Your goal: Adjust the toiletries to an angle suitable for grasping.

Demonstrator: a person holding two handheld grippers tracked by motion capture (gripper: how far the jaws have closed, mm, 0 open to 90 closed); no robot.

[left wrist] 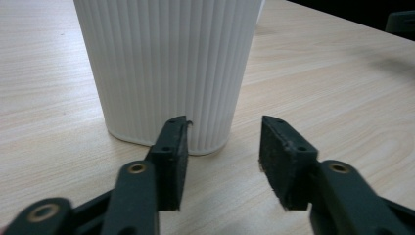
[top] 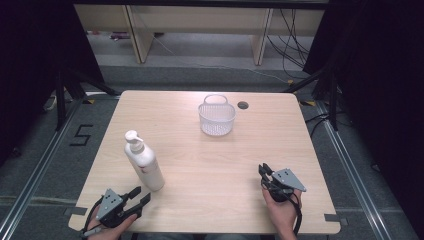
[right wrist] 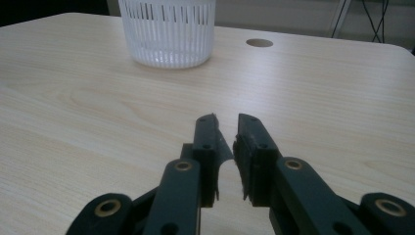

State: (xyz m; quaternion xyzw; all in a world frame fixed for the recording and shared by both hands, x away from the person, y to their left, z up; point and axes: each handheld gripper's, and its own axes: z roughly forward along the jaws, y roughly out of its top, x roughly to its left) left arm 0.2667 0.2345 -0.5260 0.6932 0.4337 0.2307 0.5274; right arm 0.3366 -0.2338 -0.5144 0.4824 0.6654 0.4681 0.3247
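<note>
Wooden table (top: 210,160), pump bottle (top: 145,162) top cropped close-up

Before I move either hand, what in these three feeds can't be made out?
- White ribbed pump bottle: top cut off by the left gripper view's upper edge.
- Clear slotted plastic basket: rim cut off in the right gripper view; high view too small for contents.
- Right gripper: jaw gap too small in the high view.

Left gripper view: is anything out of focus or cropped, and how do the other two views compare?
Left gripper view: the bottle is sharp but cropped at the top, the near jaws slightly soft. Right gripper view: the basket is cropped and a bit soft. High view: even light on the table, dark surroundings.
</note>
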